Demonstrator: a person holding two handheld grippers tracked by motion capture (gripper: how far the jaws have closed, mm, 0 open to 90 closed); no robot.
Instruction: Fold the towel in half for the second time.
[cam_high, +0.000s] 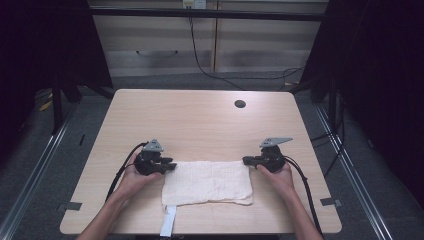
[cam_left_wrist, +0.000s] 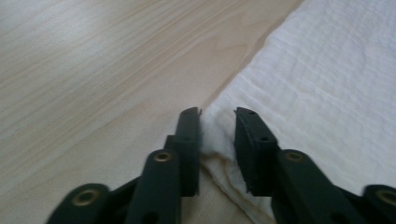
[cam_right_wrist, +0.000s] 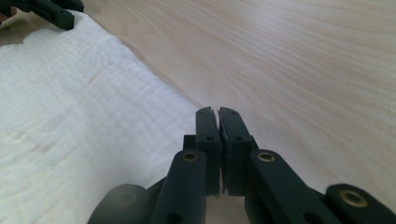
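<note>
White, waffle-textured cloth (cam_high: 207, 183) lies flat on the near half of the light wood table (cam_high: 200, 120), roughly rectangular, long side running left to right, and we see a gripper at each of its far corners. The left gripper (cam_high: 170, 166) sits at the far-left corner; in the left gripper view (cam_left_wrist: 217, 130) its jaws stand apart with the cloth's corner edge between them, not pinched. The right gripper (cam_high: 246, 160) sits at the far-right corner; in the right gripper view (cam_right_wrist: 218, 122) its jaws are pressed together, just at the cloth's edge, and we cannot tell whether any fabric is caught between them. Both hands rest low on the table. A white strip (cam_high: 169, 220) runs from the cloth's near-left edge to the table's near edge; we see no readable writing on it. A dark round hole (cam_high: 240, 104) sits near the table's far edge. No brands or labels are legible anywhere.
</note>
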